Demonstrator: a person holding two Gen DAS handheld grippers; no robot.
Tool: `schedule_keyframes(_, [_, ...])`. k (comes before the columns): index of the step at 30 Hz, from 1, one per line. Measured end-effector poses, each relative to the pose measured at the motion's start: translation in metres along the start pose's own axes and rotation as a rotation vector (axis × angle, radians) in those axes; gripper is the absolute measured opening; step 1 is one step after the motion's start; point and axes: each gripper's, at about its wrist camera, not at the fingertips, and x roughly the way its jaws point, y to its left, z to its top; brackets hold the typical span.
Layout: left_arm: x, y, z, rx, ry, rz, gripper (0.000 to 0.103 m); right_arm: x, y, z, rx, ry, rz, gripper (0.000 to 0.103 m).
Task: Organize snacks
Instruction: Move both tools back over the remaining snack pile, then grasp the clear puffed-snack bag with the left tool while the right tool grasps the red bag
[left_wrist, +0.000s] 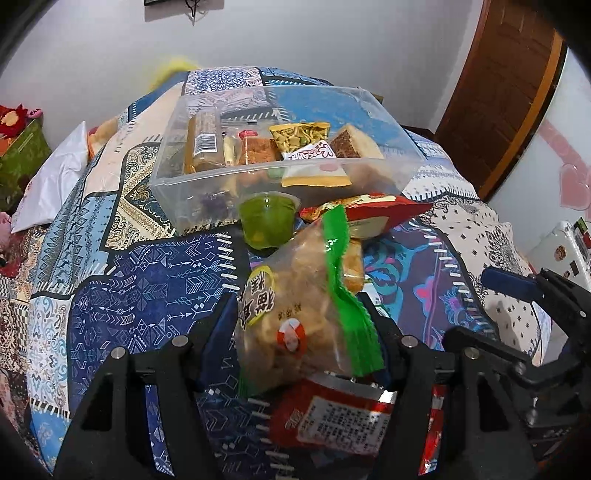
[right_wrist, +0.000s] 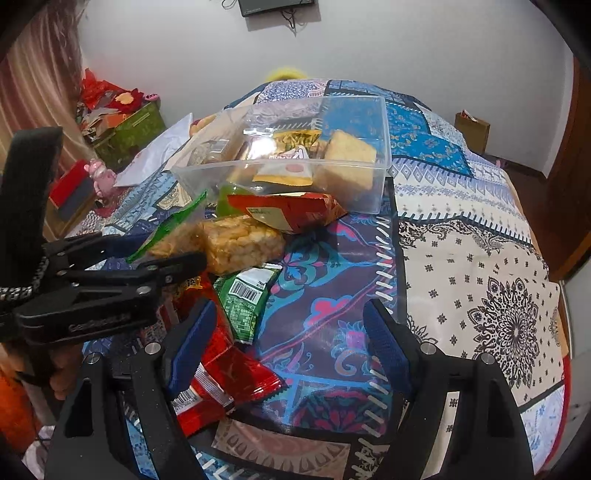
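My left gripper (left_wrist: 299, 317) is shut on a clear bag of puffed snacks with a green edge (left_wrist: 295, 295), held above the patterned bed cover. Ahead stands a clear plastic bin (left_wrist: 207, 184) holding several snack packs. A green jelly cup (left_wrist: 267, 218) and a red snack pack (left_wrist: 373, 214) lie in front of the bin. A red packet (left_wrist: 332, 417) lies below the held bag. My right gripper (right_wrist: 291, 343) is open and empty over the cover, with red packets (right_wrist: 225, 369) and a green packet (right_wrist: 245, 299) by its left finger. The left gripper (right_wrist: 110, 273) shows in the right wrist view.
The bed cover (right_wrist: 461, 258) stretches to the right of the snack pile. A white pillow (left_wrist: 51, 184) and a green box (left_wrist: 22, 155) sit at the left. A wooden door (left_wrist: 509, 92) stands at the far right.
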Motion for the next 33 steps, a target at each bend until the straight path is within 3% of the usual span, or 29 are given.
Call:
schedule_keyframes(1, [0.001,0.001,-0.001,0.000,0.001,0.000,0.055,0.000,0.000,0.000,0.002,0.001,0.008,0.079])
schedule_keyframes(5, [0.000,0.005,-0.004,0.012,-0.015,0.014,0.046,0.000,0.005,0.001,0.006,0.004,0.035,0.079])
schedule_keyframes(21, [-0.070,0.045,-0.038,-0.042,-0.092,0.041,0.045,0.030,0.061,-0.015,-0.115,0.100,0.113,0.079])
schedule_keyframes(33, [-0.073,0.056,-0.065,-0.103,-0.056,0.019,0.045,0.038,0.083,-0.028,-0.167,0.181,0.168,0.081])
